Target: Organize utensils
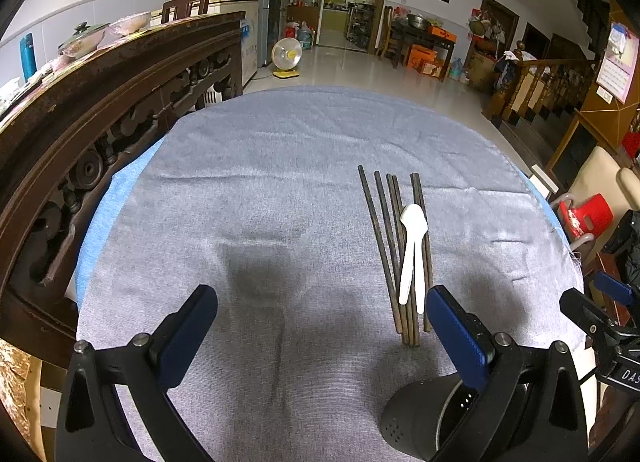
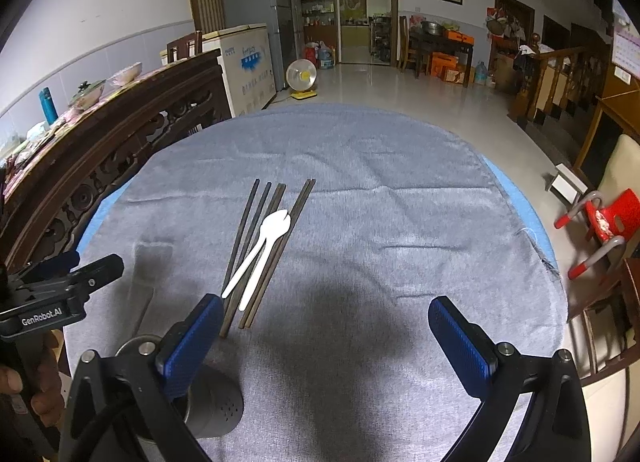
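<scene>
Several dark chopsticks (image 1: 390, 238) lie side by side on the grey cloth, with two white spoons (image 1: 412, 250) on top of them. They also show in the right wrist view: the chopsticks (image 2: 256, 246) and the spoons (image 2: 262, 250). A dark perforated utensil holder (image 1: 416, 418) stands at the near edge, also in the right wrist view (image 2: 216, 410). My left gripper (image 1: 322, 312) is open and empty, left of the utensils. My right gripper (image 2: 326, 322) is open and empty, right of them.
The grey cloth (image 1: 280, 182) covers a round table over a blue layer. A carved dark wooden sideboard (image 1: 100, 110) with dishes stands close on the left. A red stool (image 2: 604, 222) and a chair stand on the right.
</scene>
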Available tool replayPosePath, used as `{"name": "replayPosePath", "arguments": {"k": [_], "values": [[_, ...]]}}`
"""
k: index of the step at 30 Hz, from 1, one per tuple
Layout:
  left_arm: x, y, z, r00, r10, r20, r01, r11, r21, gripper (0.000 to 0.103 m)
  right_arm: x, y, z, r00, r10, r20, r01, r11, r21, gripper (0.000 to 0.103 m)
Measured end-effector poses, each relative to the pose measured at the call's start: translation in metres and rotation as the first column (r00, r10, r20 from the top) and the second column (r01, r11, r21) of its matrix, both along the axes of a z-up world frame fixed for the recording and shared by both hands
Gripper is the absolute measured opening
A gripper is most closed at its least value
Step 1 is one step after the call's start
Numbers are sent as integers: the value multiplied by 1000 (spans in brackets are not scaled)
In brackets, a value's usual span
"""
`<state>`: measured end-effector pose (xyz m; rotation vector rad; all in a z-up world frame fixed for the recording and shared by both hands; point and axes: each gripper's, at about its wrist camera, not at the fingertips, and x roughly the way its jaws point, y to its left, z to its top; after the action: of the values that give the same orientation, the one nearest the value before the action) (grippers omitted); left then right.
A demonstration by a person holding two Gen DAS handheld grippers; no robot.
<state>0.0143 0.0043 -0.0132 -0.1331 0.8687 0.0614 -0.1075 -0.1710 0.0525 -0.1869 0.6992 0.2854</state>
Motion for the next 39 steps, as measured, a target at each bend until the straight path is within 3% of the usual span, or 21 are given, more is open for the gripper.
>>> {"name": "replayPosePath", "arguments": {"k": [5,10,12,17,21,25,31,36,39], "values": [[3,8,-7,1000,12,-2,-12,999,-31,103,11,-6,-6,998,10,-67,-7,999,45,103],[9,22,-22,999,31,-36,-34,997,-69,103,38,-18,-12,980,34,-195,-9,992,130,103],[11,26,-28,998,39,-55,-43,996,-76,103,53,-23,-15,964,58,-261,-9,982,186,102],[15,32,-40,994,49,-102,-56,996,-71,103,99,-21,-27,901,145,-408,-5,946,324,81],[20,35,-49,991,42,-127,-54,994,-91,103,137,-11,-42,852,177,-493,29,924,381,75],[28,39,-57,989,40,-143,-50,996,-71,103,174,3,-49,823,132,-552,79,937,341,60],[34,49,-69,984,53,-167,-67,995,-79,103,223,37,-55,798,81,-597,102,959,266,50],[38,57,-73,980,59,-188,-74,995,-74,103,244,68,-62,789,-1,-614,87,990,111,37],[43,60,-73,982,56,-179,-72,994,-83,103,244,79,-63,800,-50,-598,73,997,16,36]]}}
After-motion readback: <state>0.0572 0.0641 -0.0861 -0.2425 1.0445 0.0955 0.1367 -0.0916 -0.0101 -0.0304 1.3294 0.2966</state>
